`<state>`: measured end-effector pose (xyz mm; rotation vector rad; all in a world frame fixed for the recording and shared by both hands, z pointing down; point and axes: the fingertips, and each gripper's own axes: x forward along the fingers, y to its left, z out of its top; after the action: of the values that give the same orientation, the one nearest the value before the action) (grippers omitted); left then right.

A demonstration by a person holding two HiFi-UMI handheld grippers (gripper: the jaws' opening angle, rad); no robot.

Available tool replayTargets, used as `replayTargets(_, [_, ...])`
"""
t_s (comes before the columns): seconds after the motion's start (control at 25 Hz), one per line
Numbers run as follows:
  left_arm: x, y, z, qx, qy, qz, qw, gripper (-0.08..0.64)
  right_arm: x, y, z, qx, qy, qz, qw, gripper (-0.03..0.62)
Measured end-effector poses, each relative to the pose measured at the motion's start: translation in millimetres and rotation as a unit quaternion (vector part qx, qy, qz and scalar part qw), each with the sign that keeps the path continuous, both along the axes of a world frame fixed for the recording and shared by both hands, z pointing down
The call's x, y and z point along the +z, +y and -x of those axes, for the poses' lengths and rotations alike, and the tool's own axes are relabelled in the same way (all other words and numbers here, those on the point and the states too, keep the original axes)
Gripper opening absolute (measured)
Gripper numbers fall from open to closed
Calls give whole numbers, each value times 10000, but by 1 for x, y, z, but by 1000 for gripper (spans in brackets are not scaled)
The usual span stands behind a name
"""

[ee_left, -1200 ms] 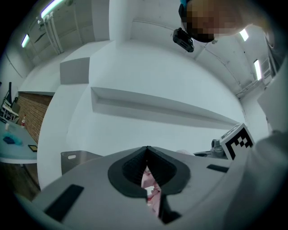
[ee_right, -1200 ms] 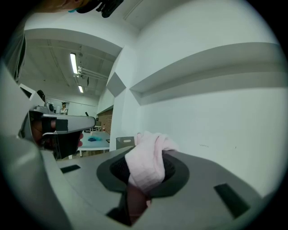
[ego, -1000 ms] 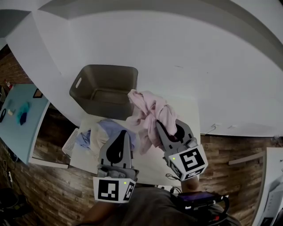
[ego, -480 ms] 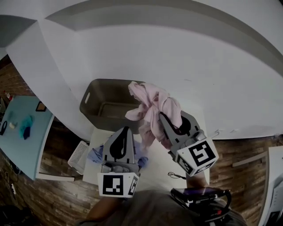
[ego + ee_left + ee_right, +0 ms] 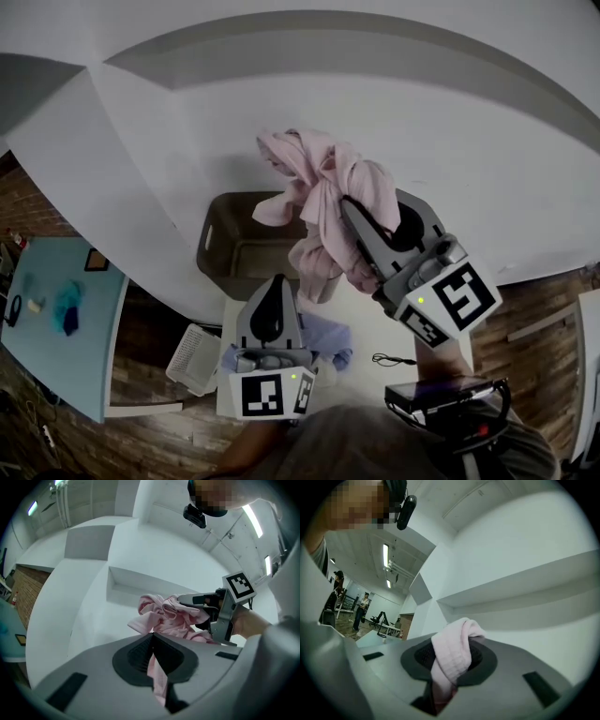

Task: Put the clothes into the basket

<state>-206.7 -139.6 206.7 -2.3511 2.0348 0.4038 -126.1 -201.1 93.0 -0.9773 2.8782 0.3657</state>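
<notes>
Garment (image 5: 323,192) everywhere; basket (image 5: 216,248) head view only

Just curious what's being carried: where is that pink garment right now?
The pink garment is bunched in the right gripper, raised over the grey basket near the middle of the head view.

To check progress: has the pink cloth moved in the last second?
Yes. The cloth rose from beside the basket to above its right rim.

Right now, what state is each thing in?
pink garment, bunched, held up off the table.
right tool, shut on pink garment.
left tool, shut on its hanging end.
basket, upright, nothing seen inside.
blue clothes, crumpled on the table.
</notes>
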Motion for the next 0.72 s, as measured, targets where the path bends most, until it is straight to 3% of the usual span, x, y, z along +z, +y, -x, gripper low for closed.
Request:
replayTargets(0.16, [8, -10, 38, -162, 32, 82, 9998, 9, 5, -14, 38, -147, -21, 25, 9999, 81])
replayTargets(0.48, [26, -25, 43, -387, 123, 287, 9988, 9, 69, -54, 42, -169, 243, 679, 9973, 81])
replayTargets(0.72, [44, -45, 52, -431, 239, 603, 9970, 9, 125, -82, 46, -80, 809, 1279, 9884, 87])
